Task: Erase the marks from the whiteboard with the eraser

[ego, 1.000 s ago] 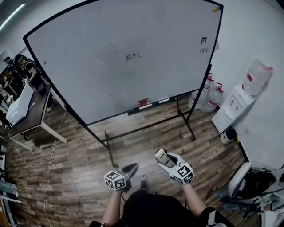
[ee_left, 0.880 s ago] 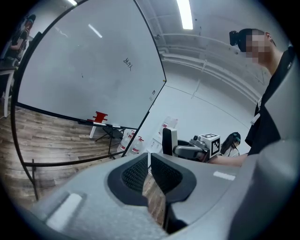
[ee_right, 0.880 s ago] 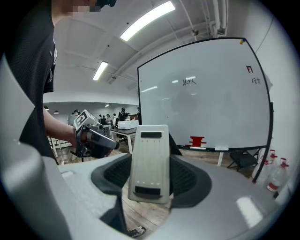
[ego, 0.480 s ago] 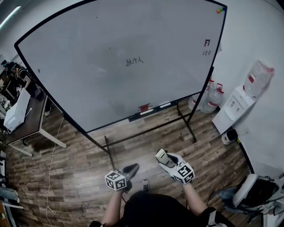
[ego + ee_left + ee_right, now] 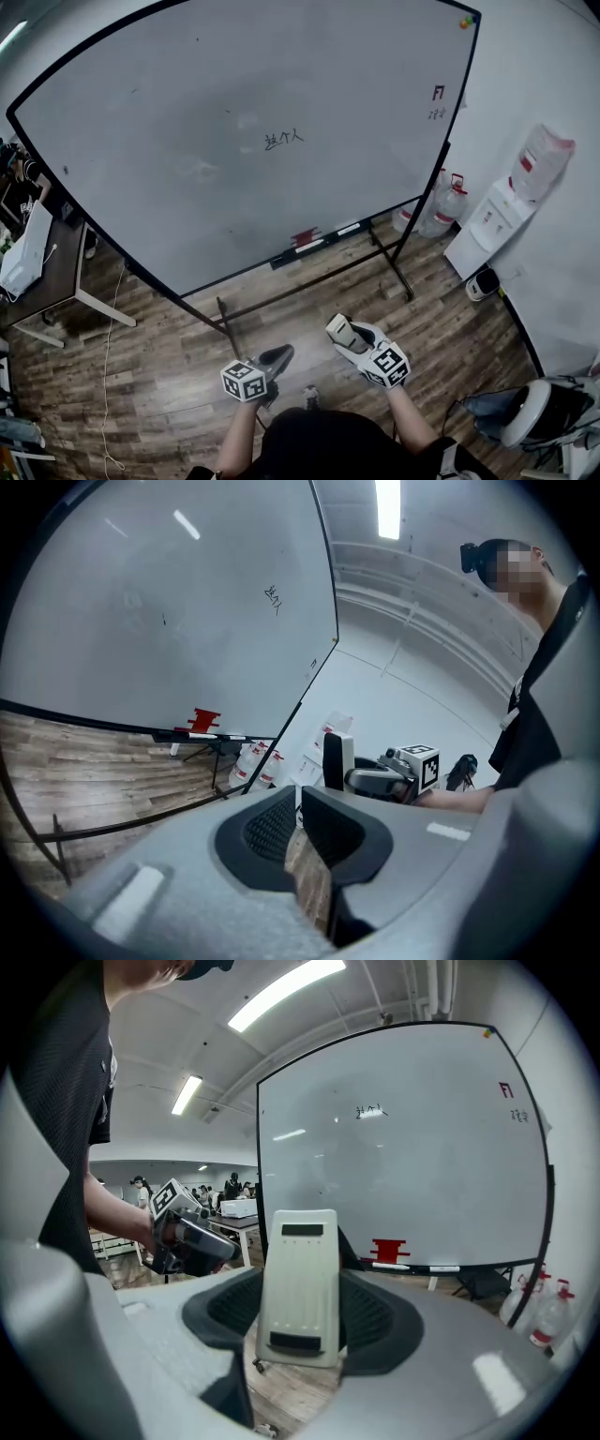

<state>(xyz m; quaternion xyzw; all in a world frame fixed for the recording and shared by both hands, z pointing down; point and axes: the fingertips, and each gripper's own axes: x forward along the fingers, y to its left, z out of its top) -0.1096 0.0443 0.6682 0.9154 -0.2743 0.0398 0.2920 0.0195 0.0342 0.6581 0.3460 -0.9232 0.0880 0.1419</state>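
The whiteboard point(image 5: 187, 141) stands ahead on a wheeled frame. It bears black writing point(image 5: 283, 140) near its middle and a red mark point(image 5: 436, 93) with small writing under it at the upper right. My right gripper point(image 5: 339, 328) is shut on the white eraser point(image 5: 300, 1283), held upright well short of the board. The writing point(image 5: 370, 1111) and red mark point(image 5: 507, 1090) also show in the right gripper view. My left gripper point(image 5: 279, 353) hangs beside it, jaws together on nothing point(image 5: 298, 813). The board's tray holds a red object point(image 5: 305, 237) and markers.
The board's stand legs point(image 5: 309, 281) reach out over the wooden floor towards me. A desk point(image 5: 47, 272) stands at the left. Water bottles point(image 5: 441, 211) and a white dispenser point(image 5: 492, 225) stand at the right, a chair point(image 5: 525, 412) at the lower right. People work at far tables point(image 5: 225, 1199).
The whiteboard has grown larger in the head view and slid left and down, so I am closer to it. Both grippers keep their places low in the view.
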